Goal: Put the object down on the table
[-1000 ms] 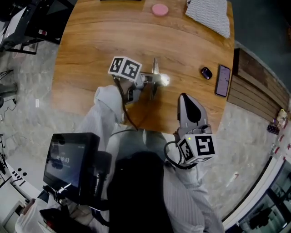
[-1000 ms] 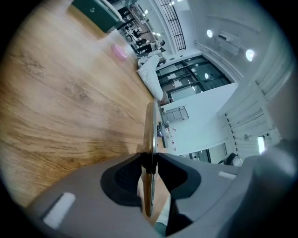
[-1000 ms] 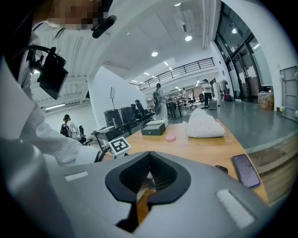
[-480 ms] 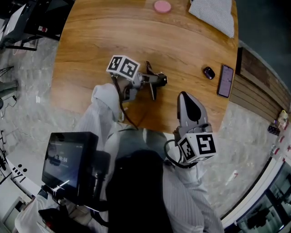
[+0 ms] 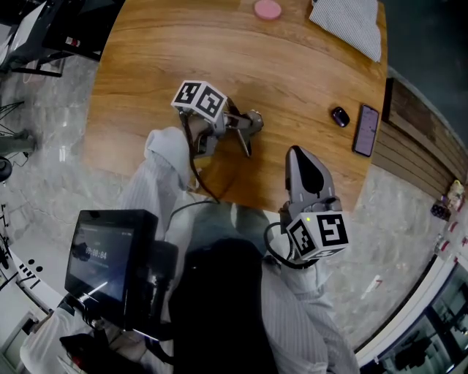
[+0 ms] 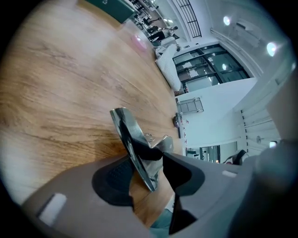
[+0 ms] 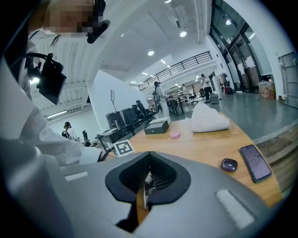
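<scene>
A shiny metal utensil [image 5: 248, 145] lies at the wooden table's [image 5: 161, 58] near middle, between the jaws of my left gripper [image 5: 245, 128]. In the left gripper view its flat blade [image 6: 129, 132] stands on edge, leaning on one pad; wood shows between it and the other jaw. My left gripper's [image 6: 144, 160] jaws are opening. My right gripper [image 5: 296, 155] hovers over the table's near edge, to the right of the utensil, pointing toward it. Its jaws [image 7: 145, 186] are shut with nothing in them.
A dark earbud case [image 5: 340, 116] and a phone [image 5: 365, 130] lie at the right edge. Far across the table are a pink disc [image 5: 268, 9] and a striped cloth [image 5: 351, 22]. A black box [image 7: 156, 125] sits beyond them. The person's sleeves and a mounted screen [image 5: 102, 256] fill the foreground.
The left gripper's jaws have spread apart around the utensil. The utensil has tilted from straight up-and-down in the view to slanted, and its bright round end no longer faces me. The right gripper has not moved.
</scene>
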The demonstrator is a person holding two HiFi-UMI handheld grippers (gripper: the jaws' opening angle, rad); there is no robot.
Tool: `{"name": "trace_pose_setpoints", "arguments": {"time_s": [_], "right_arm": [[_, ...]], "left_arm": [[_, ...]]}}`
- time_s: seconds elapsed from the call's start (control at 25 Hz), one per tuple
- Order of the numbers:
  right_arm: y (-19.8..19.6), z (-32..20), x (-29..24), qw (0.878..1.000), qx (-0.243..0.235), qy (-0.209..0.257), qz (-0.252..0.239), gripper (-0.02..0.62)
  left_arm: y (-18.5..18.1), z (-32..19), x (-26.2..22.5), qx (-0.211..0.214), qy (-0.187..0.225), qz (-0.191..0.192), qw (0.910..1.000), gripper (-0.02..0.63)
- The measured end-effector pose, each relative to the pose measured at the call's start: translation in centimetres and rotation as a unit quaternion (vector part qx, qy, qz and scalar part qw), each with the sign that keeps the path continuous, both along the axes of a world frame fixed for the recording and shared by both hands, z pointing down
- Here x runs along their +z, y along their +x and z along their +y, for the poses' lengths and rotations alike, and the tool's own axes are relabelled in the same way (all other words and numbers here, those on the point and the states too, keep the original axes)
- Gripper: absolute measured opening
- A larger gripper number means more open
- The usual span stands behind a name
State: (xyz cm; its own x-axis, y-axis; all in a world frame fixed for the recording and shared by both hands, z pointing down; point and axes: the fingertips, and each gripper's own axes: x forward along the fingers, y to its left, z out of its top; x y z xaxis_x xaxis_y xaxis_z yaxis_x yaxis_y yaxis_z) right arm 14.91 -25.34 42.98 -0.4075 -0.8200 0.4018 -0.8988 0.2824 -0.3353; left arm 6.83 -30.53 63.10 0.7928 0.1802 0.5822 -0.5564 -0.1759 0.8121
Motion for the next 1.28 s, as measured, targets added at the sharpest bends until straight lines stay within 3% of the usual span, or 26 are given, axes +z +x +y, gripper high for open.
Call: {"name": "trace_pose_setpoints", "arguments": {"time_s": [0.2, 0.4, 0.56, 0.8, 0.92, 1.0, 1.12, 1.28], "right_arm": [[0.0, 0.3, -0.2, 1.000, 0.005, 0.001, -0.008, 0.014], [-0.1, 0.4, -0.5, 1.000, 0.004, 0.004, -0.015, 0.014], [-0.1, 0.5, -0.7, 1.000, 0.003, 0.006, -0.017, 0.014], [0.1, 0.5, -1.2, 1.000, 0.000, 0.015, -0.012, 0.014], [0.5, 0.3, -1.8, 1.000, -0.002, 0.026, 0.001, 0.014], [0.5, 0.0, -2.4, 0.999, -0.003, 0.036, 0.008, 0.014], [0.7, -0.6, -4.0, 0.998, 0.000, 0.064, 0.014, 0.014], [0.2, -1.0, -7.0, 0.994, -0.004, 0.107, 0.026, 0.014]], "left_arm": [[-0.7, -0.1, 0.0, 0.019, 0.020, -0.045, 0.9986, 0.207], [-1.7, -0.7, 0.5, 0.043, 0.046, -0.135, 0.9888, 0.238], [-2.9, -1.6, 0.6, 0.058, 0.084, -0.192, 0.9760, 0.170], [-2.6, -1.6, -1.1, 0.022, 0.092, -0.151, 0.9839, 0.187], [-1.9, -1.2, -4.5, -0.007, 0.123, -0.092, 0.9880, 0.179], [-1.1, -0.9, -7.8, -0.024, 0.165, -0.047, 0.9849, 0.167], [-0.3, -1.0, -13.7, -0.065, 0.263, 0.001, 0.9626, 0.100], [-0.1, -1.0, -22.3, -0.140, 0.392, 0.038, 0.9085, 0.002]]}}
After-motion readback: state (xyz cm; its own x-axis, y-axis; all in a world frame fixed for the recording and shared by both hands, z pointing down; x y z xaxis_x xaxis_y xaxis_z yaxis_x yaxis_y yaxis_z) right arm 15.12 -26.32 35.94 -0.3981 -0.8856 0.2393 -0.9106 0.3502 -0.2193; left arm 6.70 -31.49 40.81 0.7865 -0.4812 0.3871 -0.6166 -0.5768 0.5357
